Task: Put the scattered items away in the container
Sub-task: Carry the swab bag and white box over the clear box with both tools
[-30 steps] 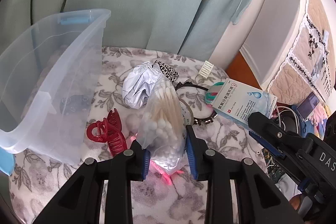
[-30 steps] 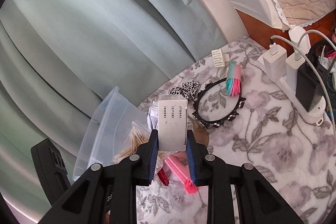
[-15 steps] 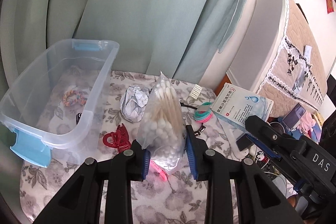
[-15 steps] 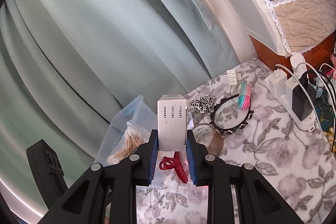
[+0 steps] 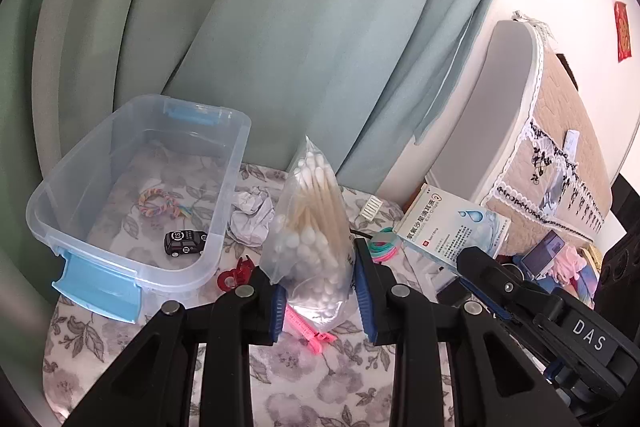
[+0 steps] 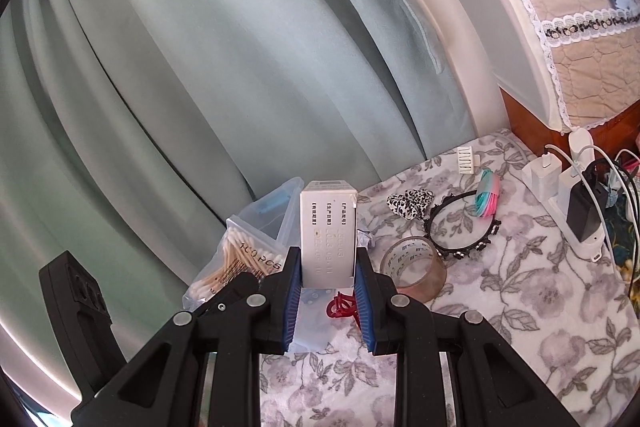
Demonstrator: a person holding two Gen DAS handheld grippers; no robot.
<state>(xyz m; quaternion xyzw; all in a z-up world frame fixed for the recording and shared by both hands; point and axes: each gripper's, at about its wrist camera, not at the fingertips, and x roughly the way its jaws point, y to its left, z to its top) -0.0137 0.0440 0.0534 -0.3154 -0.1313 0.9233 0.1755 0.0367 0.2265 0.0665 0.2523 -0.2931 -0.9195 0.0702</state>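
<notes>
Both loads hang above the floral tablecloth (image 5: 160,359), beside the clear container (image 5: 224,227). The left gripper (image 5: 320,301) pinches a cotton-swab bag (image 5: 310,227); the right gripper (image 6: 327,291) clamps a white box (image 6: 328,231). Next, each likely must clear the container's rim before letting go. Only the left view shows a toy car (image 5: 185,242) inside; only the right shows a tape roll (image 6: 412,267).

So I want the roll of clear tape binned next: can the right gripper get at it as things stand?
Probably not yet: the right gripper is shut on the white box. The tape roll itself lies uncovered on the cloth just beside it.
</notes>
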